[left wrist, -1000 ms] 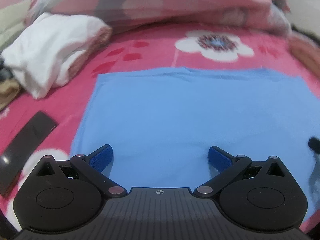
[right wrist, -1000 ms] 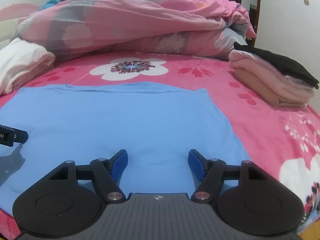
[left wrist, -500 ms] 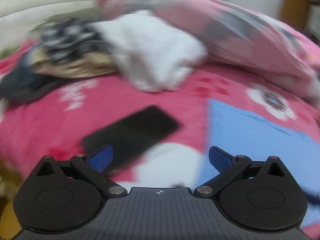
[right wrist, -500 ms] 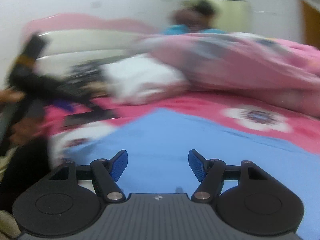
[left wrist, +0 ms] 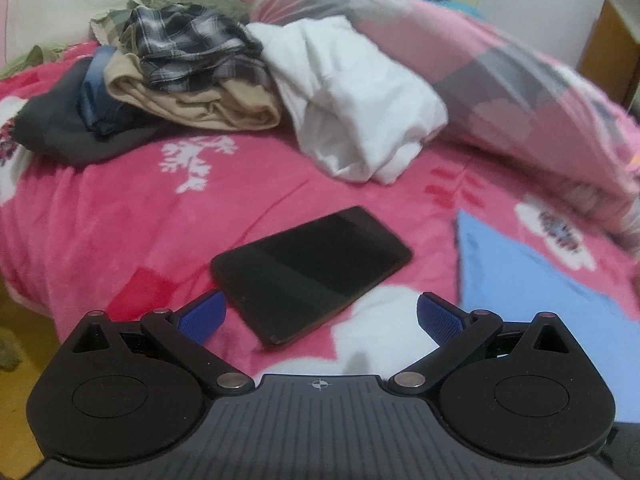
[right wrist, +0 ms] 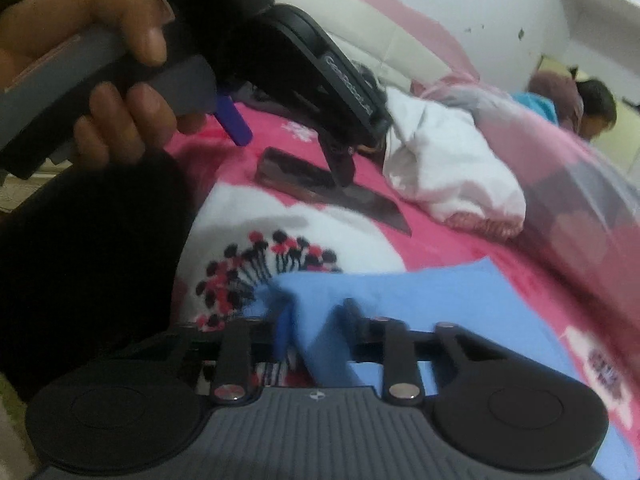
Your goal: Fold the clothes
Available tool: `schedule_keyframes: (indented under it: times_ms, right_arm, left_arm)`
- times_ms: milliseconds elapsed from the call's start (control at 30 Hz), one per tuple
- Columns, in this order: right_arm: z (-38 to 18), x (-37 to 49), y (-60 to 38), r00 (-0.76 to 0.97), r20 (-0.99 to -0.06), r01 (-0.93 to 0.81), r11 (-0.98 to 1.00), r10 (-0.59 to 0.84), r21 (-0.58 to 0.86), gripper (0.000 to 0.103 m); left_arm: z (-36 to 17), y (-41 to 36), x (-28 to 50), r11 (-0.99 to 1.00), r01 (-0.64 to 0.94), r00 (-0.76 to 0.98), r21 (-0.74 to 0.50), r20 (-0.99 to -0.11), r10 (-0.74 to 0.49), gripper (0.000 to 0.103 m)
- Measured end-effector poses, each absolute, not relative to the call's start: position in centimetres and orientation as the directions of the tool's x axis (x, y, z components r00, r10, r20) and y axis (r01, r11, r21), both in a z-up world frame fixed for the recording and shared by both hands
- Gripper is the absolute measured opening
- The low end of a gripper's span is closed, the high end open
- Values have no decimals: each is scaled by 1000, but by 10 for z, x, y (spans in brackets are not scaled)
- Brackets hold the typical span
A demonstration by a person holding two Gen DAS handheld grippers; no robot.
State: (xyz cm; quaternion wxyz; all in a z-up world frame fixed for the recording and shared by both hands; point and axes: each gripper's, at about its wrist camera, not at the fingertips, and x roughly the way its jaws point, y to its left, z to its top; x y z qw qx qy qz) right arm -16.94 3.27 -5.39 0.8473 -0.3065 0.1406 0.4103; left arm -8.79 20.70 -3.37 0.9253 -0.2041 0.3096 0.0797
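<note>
A light blue garment [right wrist: 460, 300] lies flat on the pink floral bedspread [left wrist: 132, 216]; its corner also shows in the left wrist view [left wrist: 520, 280]. My right gripper [right wrist: 316, 332] is shut on the near left corner of the blue garment, which bunches between the fingers. My left gripper [left wrist: 318, 314] is open and empty, hovering over a black phone [left wrist: 312, 268] left of the garment. The left gripper [right wrist: 288, 152] also shows in the right wrist view, held in a hand above the phone [right wrist: 332, 192].
A pile of unfolded clothes sits at the back left: a plaid shirt [left wrist: 188, 48], a beige garment [left wrist: 192, 104], a dark garment [left wrist: 60, 124] and a white garment [left wrist: 356, 96]. A pink quilt [left wrist: 500, 76] lies along the back right. A person [right wrist: 588, 104] sits behind it.
Both grippers swung left to the garment's left edge. My right gripper closed on the blue garment's corner. My left gripper moved off the garment and over the phone, still open.
</note>
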Motion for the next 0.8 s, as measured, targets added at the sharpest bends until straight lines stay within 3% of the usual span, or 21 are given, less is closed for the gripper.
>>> schedule_keyframes:
  times_ms: [233, 400, 500, 600, 700, 800]
  right_arm:
    - [-5, -124, -19, 662, -413, -699, 714, 626, -38, 3]
    - [18, -95, -63, 686, -363, -612, 770, 630, 180, 3]
    - [24, -97, -72, 694, -338, -601, 770, 635, 213, 3]
    - [26, -101, -73, 697, -319, -608, 765, 642, 212, 3]
    - [25, -104, -69, 696, -313, -619, 761, 646, 195, 3]
    - [25, -107, -68, 695, -308, -624, 758, 650, 190, 3]
  left_arm:
    - [-46, 203, -56, 845, -218, 757, -488, -631, -170, 100]
    - [-56, 194, -24, 767, -186, 697, -614, -633, -337, 99]
    - [-62, 189, -5, 710, -174, 655, -683, -618, -434, 94]
    - [-68, 184, 14, 645, -167, 609, -746, -592, -527, 81]
    - [-74, 178, 33, 577, -166, 561, -799, -558, -611, 78]
    - [-76, 171, 52, 597, -175, 537, -783, -584, -608, 70]
